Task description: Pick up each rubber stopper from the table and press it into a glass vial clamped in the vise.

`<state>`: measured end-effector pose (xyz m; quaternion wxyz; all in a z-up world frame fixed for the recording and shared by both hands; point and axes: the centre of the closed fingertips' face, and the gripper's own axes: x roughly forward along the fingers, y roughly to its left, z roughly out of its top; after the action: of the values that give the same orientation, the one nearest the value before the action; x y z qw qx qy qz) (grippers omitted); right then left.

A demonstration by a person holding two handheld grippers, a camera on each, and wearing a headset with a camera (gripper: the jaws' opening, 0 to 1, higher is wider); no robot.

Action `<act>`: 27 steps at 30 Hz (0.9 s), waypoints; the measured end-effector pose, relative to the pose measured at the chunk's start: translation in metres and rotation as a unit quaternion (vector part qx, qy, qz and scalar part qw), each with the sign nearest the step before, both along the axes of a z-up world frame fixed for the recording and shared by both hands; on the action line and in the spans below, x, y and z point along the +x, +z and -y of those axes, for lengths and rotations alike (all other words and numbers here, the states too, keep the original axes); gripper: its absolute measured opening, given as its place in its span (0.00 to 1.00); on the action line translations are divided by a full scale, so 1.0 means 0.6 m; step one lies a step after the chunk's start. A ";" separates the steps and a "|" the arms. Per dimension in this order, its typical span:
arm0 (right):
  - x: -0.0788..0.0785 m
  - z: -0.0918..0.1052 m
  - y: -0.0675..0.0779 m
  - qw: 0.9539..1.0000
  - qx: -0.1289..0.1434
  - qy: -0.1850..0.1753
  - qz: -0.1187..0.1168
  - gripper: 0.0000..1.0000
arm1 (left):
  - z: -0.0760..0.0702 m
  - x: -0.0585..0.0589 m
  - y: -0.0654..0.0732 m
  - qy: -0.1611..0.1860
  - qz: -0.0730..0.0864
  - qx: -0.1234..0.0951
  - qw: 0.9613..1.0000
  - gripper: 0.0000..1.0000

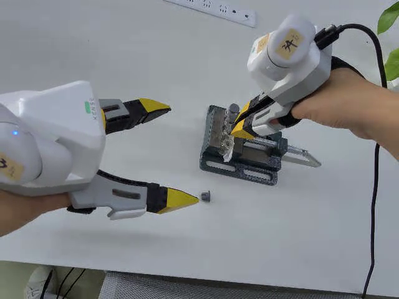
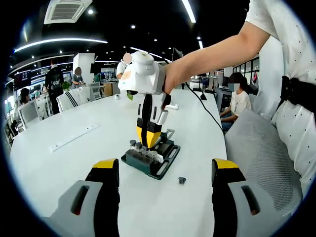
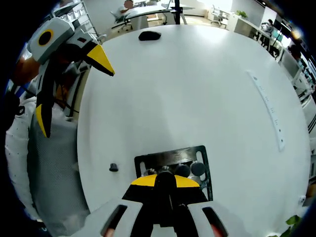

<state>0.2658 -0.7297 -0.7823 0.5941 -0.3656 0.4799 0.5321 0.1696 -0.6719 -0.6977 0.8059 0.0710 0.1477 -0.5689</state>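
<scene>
First, nearest the person: left gripper, white body, held in a hand. It is released, its two yellow-tipped jaws spread wide and lying roughly level above the white table.

Next: one loose rubber stopper, small and grey, standing on the table just beyond the tip of the left gripper's nearer jaw, close to it but apart. In the left gripper view it lies ahead and toward the right-hand jaw. It sits on the near side of the vise, well short of the right gripper.

Next: vise, dark metal, resting on the table ahead of the open left jaws and directly under the right gripper's tips. Its screw handle sticks out on the side away from the left gripper.

In the vise: glass vials, clamped in a row; the count is not clear. In the right gripper view two dark stoppers already sit in vial mouths, just beside that gripper's tips.

Above them: right gripper, held in the other hand, pointing down onto the vials. Its jaws are drawn together; whether a stopper is pinched between them cannot be told. A black cable trails from its rear.

Beyond the right gripper: white power strip on the table, and green leaves at the edge.

Farthest, in the left gripper view: an office with people and chairs.
</scene>
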 end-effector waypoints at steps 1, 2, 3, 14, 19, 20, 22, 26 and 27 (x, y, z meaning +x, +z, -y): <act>-0.002 0.000 -0.001 1.000 -0.006 0.004 0.001 0.06 | 0.000 0.000 -0.001 -0.001 0.000 0.001 1.000 0.76; -0.004 -0.001 -0.001 1.000 -0.008 0.008 0.001 0.06 | 0.001 -0.001 0.000 -0.001 0.000 0.001 1.000 0.76; -0.005 -0.001 0.001 1.000 -0.011 0.008 0.001 0.06 | 0.000 0.000 0.000 -0.001 0.000 -0.001 1.000 0.76; -0.002 -0.005 -0.002 0.999 -0.049 0.017 -0.002 0.05 | -0.003 0.002 -0.001 0.003 -0.002 -0.005 1.000 0.75; -0.001 -0.003 -0.004 0.997 -0.071 0.018 -0.003 0.05 | -0.002 0.001 -0.002 0.002 -0.004 -0.006 1.000 0.74; 0.001 -0.003 -0.004 0.997 -0.074 0.020 -0.002 0.05 | -0.002 0.001 -0.002 0.002 -0.004 -0.006 1.000 0.74; 0.002 -0.003 -0.005 0.997 -0.080 0.020 -0.001 0.05 | -0.002 0.002 -0.002 0.003 -0.005 -0.008 1.000 0.74; 0.003 0.000 -0.005 0.996 -0.088 0.015 -0.004 0.05 | 0.002 0.001 0.000 0.003 -0.006 -0.011 1.000 0.74; 0.002 0.000 -0.006 0.996 -0.090 0.015 -0.005 0.05 | 0.002 0.001 -0.001 0.002 -0.006 -0.011 1.000 0.74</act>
<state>0.2673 -0.7296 -0.7856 0.5486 -0.4223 0.5229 0.4974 0.1704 -0.6730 -0.6981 0.8071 0.0589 0.1462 -0.5690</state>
